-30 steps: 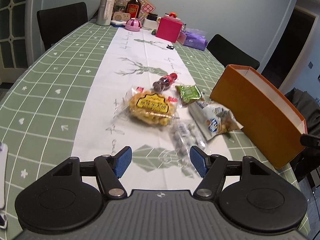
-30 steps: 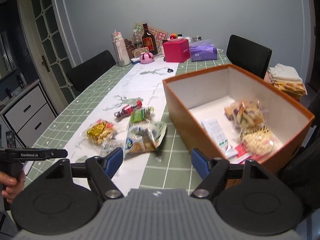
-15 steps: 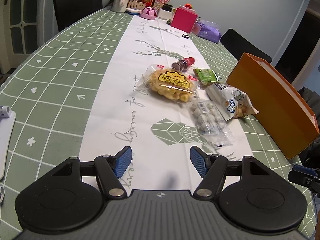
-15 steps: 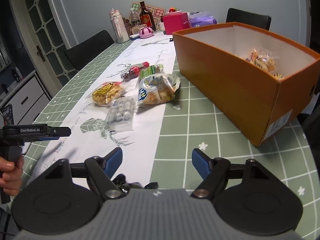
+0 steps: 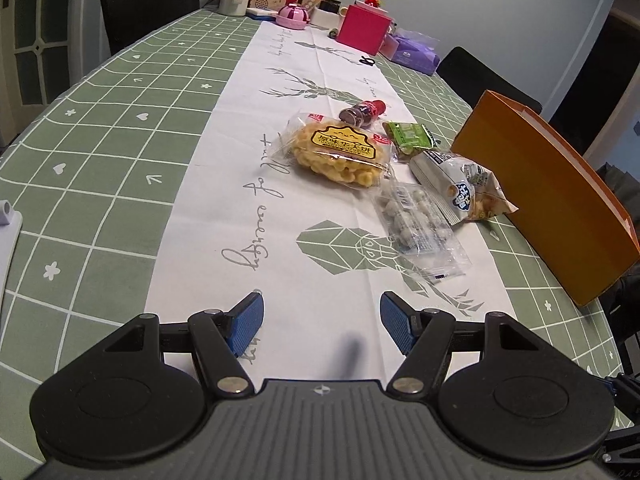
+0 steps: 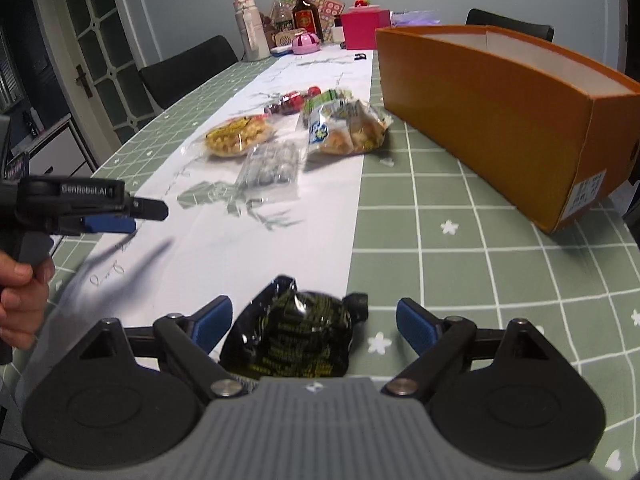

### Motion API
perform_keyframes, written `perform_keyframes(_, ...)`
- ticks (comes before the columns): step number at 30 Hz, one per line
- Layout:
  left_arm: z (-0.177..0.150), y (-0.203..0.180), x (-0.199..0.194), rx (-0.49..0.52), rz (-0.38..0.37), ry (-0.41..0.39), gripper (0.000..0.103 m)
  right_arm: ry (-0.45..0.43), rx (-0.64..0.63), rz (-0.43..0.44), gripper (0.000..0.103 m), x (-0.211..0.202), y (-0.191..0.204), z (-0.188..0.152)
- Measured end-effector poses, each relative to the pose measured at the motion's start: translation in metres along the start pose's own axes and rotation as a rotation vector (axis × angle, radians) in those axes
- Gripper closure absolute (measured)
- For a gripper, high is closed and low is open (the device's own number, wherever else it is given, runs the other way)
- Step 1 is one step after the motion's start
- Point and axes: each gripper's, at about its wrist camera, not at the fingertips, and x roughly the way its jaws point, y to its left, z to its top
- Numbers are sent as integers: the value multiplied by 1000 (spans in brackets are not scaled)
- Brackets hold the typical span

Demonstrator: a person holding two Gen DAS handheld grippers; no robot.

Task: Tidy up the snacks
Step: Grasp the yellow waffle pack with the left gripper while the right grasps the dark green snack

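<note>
Right gripper (image 6: 314,322) had dropped low over the near end of the table, well short of the orange box (image 6: 480,92), and a dark foil snack packet (image 6: 290,338) had come into its view between the blue pads. Half a second earlier that packet showed only as a sliver at the gripper's base. Its jaws had just been opening; both pads stood clear of the packet's sides, nothing clamped yet.

Left gripper (image 5: 322,322) hung over the white runner on the side away from the orange box (image 5: 556,196), jaws apart at a middling width, unchanged, and empty. The hand (image 6: 20,300) carrying it showed at the edge of the right wrist view. It had sunk a little since a second ago, nothing more.

Loose snacks lay just beside the box's long wall: yellow puffed snack bag (image 5: 340,154), clear bag of pale round pieces (image 5: 416,220), white crinkled bag (image 5: 460,188) nearest the wall, green sachet (image 5: 410,138), small red-capped bottle (image 5: 362,112) further up the runner. None had shifted.

Reading: the dark packet looked to be the next pick. Widened jaws straddling it suggested a close was due, then a carry up to the box. Five other items remained outside it.
</note>
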Motion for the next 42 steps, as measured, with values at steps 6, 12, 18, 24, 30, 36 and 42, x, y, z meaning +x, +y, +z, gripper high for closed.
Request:
perform_keyframes(6, 1, -2, 1, 8, 6, 1, 24, -8, -45, -2, 46, 0, -2, -7)
perform_keyframes(12, 11, -5, 4, 36, 20, -8, 24, -26, -56, -43, 58, -4, -17, -7)
perform_keyframes(18, 38, -18, 8, 130, 48, -70, 23, -40, -18, -71, 64, -7, -37, -6)
perform_keyframes(24, 72, -33, 25, 203, 53, -145, 14, -51, 5, -60, 64, -8, -45, -6)
perform_keyframes(30, 95, -48, 68, 357, 73, -123, 9, -58, 3, -49, 64, -9, -47, -7)
perform_keyframes(36, 108, -49, 102, 392, 110, -74, 6, -65, 11, -39, 64, -10, -49, -8)
perform_keyframes(42, 111, -44, 119, 353, 83, -16, 0, -68, 5, -45, 64, -9, -48, -8)
